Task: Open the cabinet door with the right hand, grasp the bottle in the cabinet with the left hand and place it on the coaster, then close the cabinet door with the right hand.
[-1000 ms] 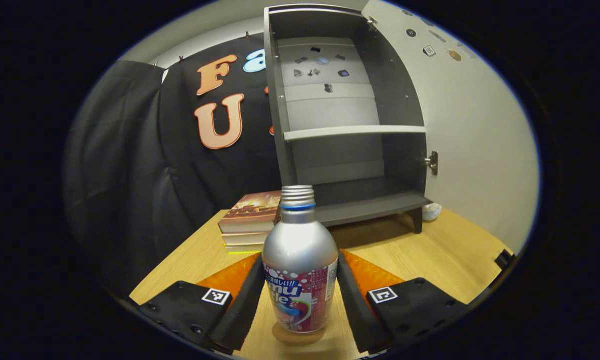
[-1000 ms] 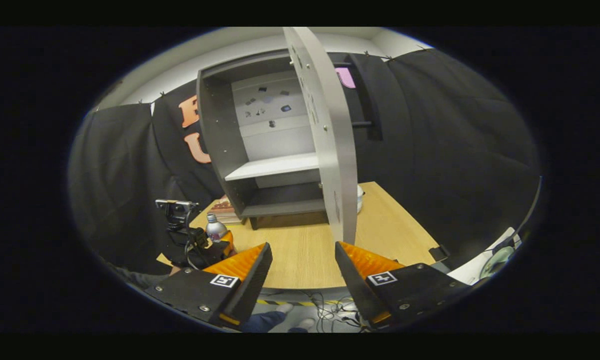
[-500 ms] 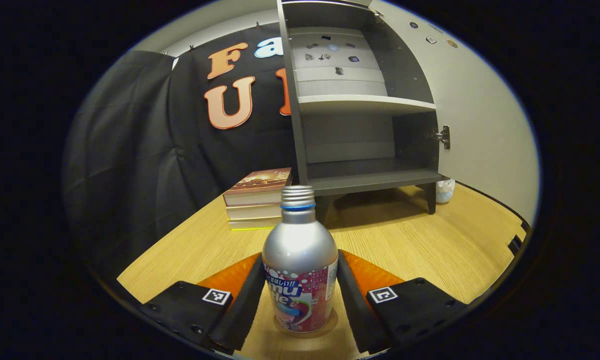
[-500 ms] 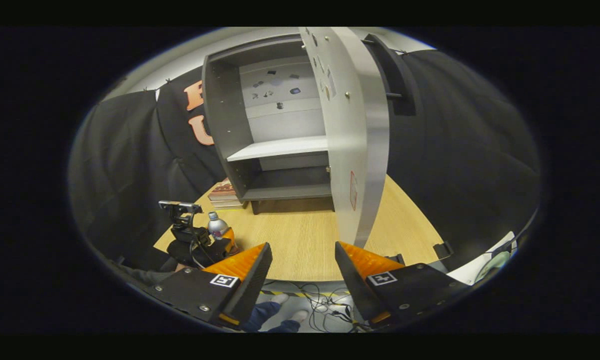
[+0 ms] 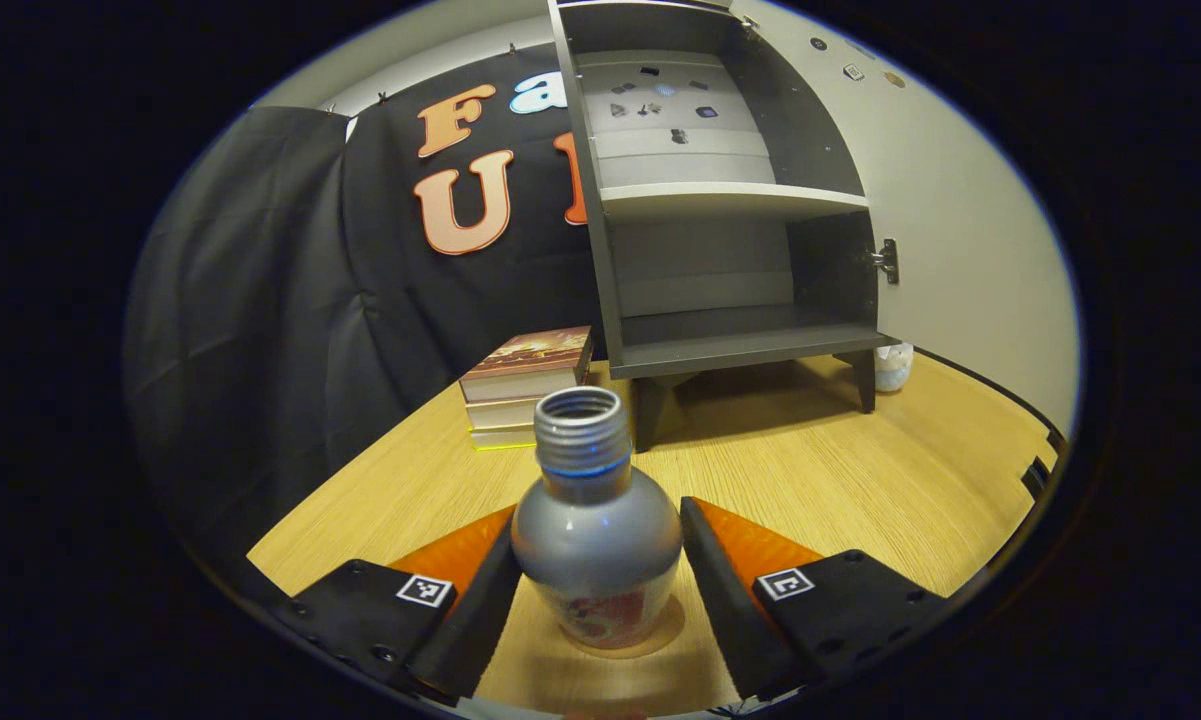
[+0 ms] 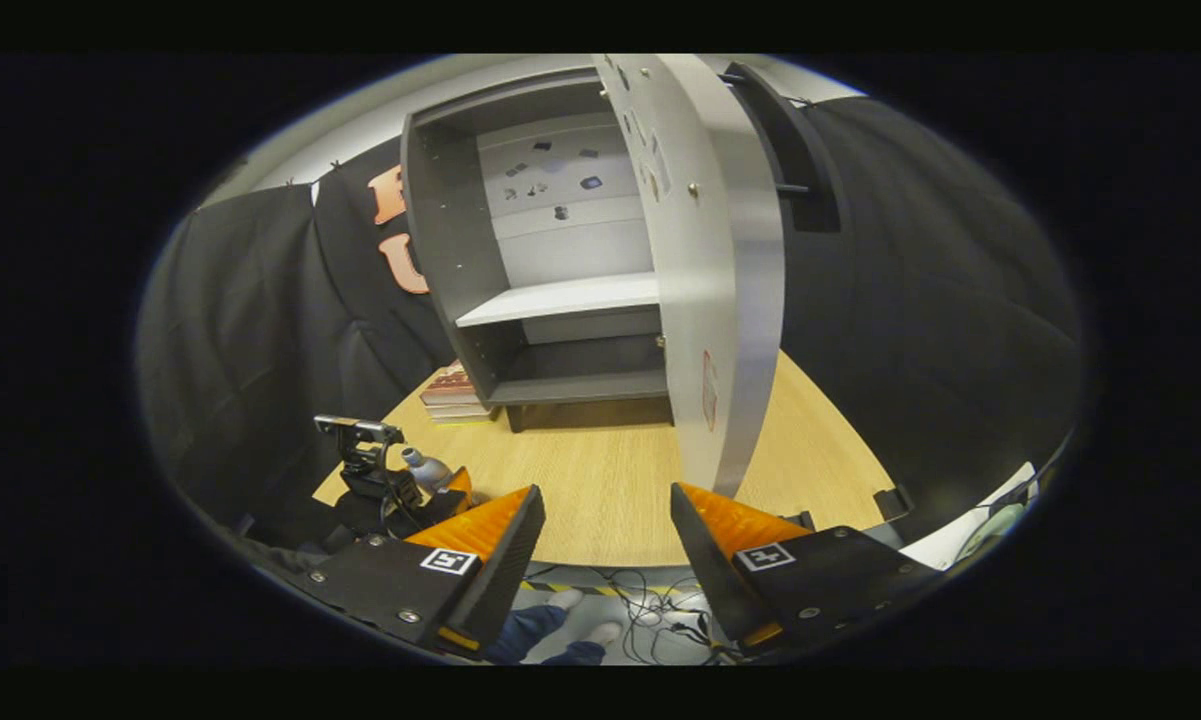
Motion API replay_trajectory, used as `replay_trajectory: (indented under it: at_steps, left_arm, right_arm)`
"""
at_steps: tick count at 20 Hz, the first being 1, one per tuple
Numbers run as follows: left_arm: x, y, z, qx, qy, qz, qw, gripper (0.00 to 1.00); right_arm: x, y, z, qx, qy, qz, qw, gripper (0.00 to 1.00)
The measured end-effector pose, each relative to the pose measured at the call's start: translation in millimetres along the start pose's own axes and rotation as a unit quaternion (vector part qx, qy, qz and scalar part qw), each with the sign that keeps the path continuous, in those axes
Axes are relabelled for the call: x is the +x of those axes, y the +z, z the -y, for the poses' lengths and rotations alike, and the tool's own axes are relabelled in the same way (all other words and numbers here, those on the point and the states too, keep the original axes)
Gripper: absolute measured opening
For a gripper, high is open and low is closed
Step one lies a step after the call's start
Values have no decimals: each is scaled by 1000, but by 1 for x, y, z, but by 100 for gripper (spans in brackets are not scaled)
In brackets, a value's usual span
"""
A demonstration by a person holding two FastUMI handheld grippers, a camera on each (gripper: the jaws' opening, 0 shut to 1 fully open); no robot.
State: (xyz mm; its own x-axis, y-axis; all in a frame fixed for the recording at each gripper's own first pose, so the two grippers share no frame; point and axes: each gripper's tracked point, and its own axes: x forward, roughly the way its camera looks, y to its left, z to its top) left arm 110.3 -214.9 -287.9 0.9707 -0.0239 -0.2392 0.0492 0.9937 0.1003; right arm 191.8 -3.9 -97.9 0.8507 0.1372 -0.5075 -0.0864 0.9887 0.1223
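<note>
A silver bottle (image 5: 595,530) with a red label stands upright on a round tan coaster (image 5: 663,634) near the table's front edge. My left gripper (image 5: 597,520) is open, its fingers close on either side of the bottle, and looks down at the bottle's open neck. The grey cabinet (image 5: 730,210) stands at the back with bare shelves and its door (image 6: 720,300) swung wide. My right gripper (image 6: 605,520) hangs open off the table's front edge, just short of the door's free edge, holding nothing. In the right gripper view, the bottle (image 6: 425,468) shows at far left.
A stack of books (image 5: 525,385) lies left of the cabinet on the wooden table (image 5: 840,470). A small white object (image 5: 892,368) sits by the cabinet's right leg. Cables (image 6: 650,610) and a person's shoes (image 6: 565,600) are on the floor below the table edge.
The left gripper's fingers have spread slightly off the bottle and the camera has risen, now looking down on its neck. The right gripper has barely moved since half a second ago.
</note>
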Motion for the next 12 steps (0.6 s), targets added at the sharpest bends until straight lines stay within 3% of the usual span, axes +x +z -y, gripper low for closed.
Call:
replay_trajectory:
  at_steps: [12]
  left_arm:
    - [-23,50,-7,11,6,43,999,96]
  right_arm:
    - [-6,-4,5,15,9,23,1000,79]
